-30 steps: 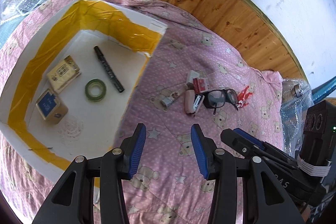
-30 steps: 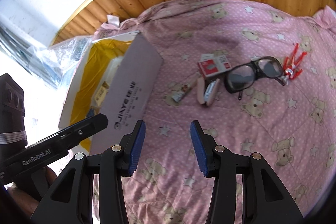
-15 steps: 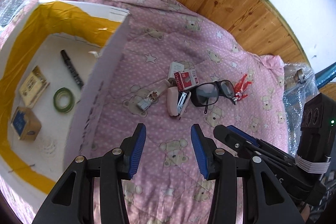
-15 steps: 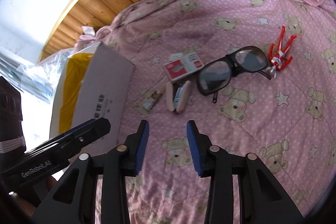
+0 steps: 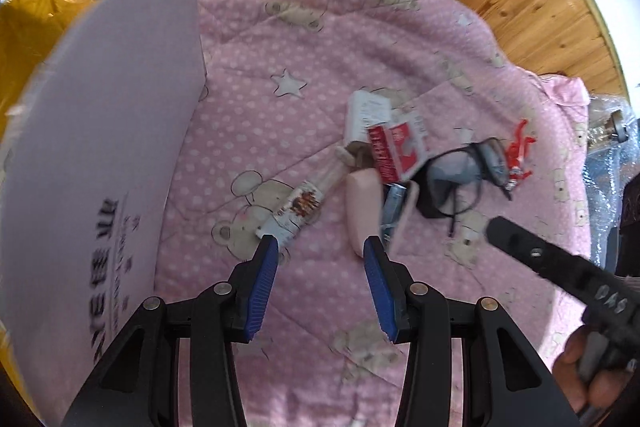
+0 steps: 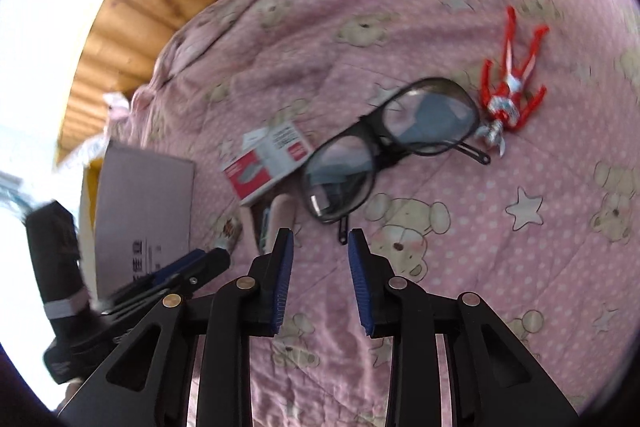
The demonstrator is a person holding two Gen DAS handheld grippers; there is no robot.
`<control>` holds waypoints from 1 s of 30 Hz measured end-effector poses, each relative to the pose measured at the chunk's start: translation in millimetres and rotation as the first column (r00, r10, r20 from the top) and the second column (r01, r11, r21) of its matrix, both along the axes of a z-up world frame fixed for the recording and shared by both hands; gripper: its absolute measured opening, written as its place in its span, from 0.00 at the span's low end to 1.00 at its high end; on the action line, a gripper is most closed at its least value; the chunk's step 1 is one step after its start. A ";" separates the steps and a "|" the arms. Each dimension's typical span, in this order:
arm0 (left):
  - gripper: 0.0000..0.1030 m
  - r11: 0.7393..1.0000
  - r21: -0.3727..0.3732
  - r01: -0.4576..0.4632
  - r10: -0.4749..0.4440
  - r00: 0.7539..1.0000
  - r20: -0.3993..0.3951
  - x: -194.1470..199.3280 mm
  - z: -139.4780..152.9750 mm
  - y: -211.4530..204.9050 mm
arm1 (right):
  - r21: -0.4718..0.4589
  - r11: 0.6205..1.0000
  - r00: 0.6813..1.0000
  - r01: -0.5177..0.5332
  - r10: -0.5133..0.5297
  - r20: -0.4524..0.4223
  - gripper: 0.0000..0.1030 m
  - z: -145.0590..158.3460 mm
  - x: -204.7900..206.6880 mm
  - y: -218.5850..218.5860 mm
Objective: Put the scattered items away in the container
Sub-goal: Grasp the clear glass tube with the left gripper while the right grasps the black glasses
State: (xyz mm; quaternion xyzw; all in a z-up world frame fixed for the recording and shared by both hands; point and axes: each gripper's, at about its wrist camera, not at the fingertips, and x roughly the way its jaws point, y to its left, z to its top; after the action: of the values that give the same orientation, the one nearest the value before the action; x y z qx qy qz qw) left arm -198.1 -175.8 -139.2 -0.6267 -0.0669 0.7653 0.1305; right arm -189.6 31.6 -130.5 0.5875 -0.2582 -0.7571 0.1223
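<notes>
Hovering low over the pink blanket (image 5: 248,99), the left tongs (image 5: 318,249) stood spread wide with nothing between them, a small tube (image 5: 298,207) just ahead of the left finger and a pink stapler (image 5: 362,205) just ahead of the right one. That spread looked set to take one of the two, most likely the tube. The box (image 5: 100,131), where the items belong, rose close on the left of these tongs, its side wall facing them, so a carry over would be short. The right tongs (image 6: 320,247) were also parted and empty, though narrower, aimed at the temple tip of the glasses (image 6: 384,151) straight in front. A red-and-white carton (image 6: 266,163) lay ahead and to their left, partly over the stapler, and a red toy figure (image 6: 510,83) lay farther ahead to their right, touching the glasses' far end. All five loose items were clustered together outside the box.
</notes>
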 end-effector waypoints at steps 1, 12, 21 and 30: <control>0.45 1.000 -0.004 0.001 -0.001 1.000 0.001 -2.7 -5.0 -0.7 | -0.031 0.999 1.000 0.017 -0.017 0.011 0.35 -5.3 -0.4 4.9; 0.45 0.997 -0.023 0.068 -0.070 0.992 -0.100 -20.2 -20.3 8.2 | -0.207 0.966 0.987 0.155 -0.158 0.002 0.41 -37.4 -20.4 32.7; 0.21 0.998 -0.014 0.063 -0.064 0.992 -0.110 -15.1 -16.5 5.5 | -0.129 0.984 0.991 0.121 -0.127 -0.040 0.22 -35.6 -52.0 15.9; 0.19 0.999 0.031 0.037 -0.033 0.991 -0.128 -9.0 4.9 4.9 | -0.086 0.993 0.989 0.085 -0.095 -0.114 0.12 -5.5 -45.7 15.0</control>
State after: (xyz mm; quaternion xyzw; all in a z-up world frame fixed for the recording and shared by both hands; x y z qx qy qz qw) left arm -207.1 -171.0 -134.3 -0.5754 -0.0602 0.8001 0.1583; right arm -235.3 46.6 -136.0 0.5240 -0.3073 -0.7842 0.1270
